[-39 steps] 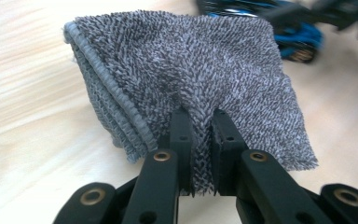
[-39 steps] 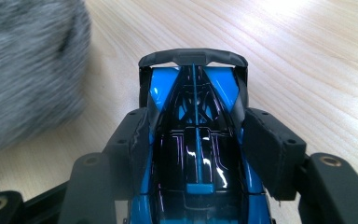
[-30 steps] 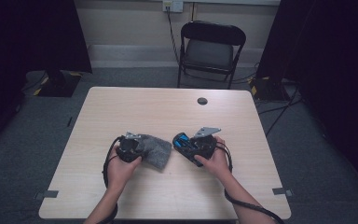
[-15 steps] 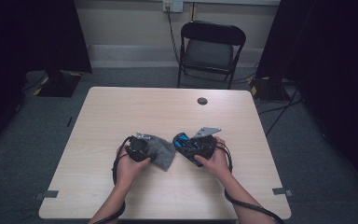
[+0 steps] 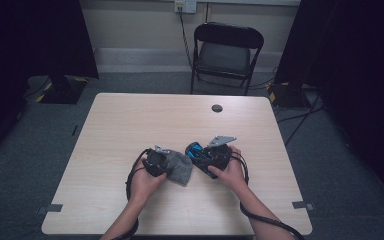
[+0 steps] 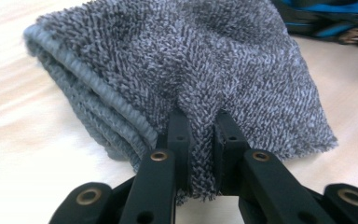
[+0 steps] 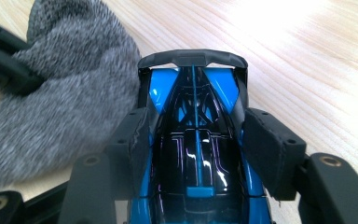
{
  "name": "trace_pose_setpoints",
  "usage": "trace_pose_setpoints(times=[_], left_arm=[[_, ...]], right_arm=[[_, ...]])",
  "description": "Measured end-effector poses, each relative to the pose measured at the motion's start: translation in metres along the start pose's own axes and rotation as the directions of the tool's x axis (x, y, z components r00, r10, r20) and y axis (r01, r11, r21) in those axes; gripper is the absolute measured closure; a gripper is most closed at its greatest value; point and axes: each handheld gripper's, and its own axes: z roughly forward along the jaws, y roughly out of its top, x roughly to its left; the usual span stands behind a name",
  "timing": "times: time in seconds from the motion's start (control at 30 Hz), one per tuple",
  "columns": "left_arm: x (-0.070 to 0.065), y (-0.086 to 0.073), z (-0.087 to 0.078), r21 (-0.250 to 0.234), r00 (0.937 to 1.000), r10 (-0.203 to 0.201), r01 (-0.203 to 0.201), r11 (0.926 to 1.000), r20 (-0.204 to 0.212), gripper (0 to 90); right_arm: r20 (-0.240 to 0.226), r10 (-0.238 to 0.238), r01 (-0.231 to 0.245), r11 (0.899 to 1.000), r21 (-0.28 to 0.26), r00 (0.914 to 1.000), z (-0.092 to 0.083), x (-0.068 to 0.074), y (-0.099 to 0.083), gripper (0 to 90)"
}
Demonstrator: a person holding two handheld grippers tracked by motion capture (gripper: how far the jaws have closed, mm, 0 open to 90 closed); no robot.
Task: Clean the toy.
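Your left tongs (image 6: 198, 140) pinch a fold of the grey fuzzy cloth (image 6: 205, 70), which lies on the tabletop (image 5: 145, 120). Your right tongs (image 7: 193, 154) squeeze the blue and black toy car (image 7: 193, 135), just beside the cloth near the middle

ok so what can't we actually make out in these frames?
- Toy car: its near end is cut off by the bottom edge of the right gripper view, and the pads cover its sides.
- Grey cloth: the left gripper view hides its underside and inner folds.
- Small dark disc on the table: too small in the high view to identify.
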Motion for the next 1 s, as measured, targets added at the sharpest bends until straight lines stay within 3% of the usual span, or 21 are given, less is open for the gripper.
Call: trace_pose_setpoints(times=[0.23, 1.0], left_arm=[[-0.023, -0.001, 0.003, 0.012, 0.9962, 0.05, -0.051, 0.9986, 0.071, 80.1], [-0.059, 0.006, 0.008, 0.028, 0.9848, 0.121, -0.125, 0.9918, 0.125, 80.0]], right_arm=[[0.002, 0.0, 0.0, 1.0, 0.002, 1.0, 0.0, 0.0, 0.001, 41.6], [-0.003, 0.003, -0.003, 1.0, 0.0, 1.0, 0.0, -0.001, 0.0, 41.6]])
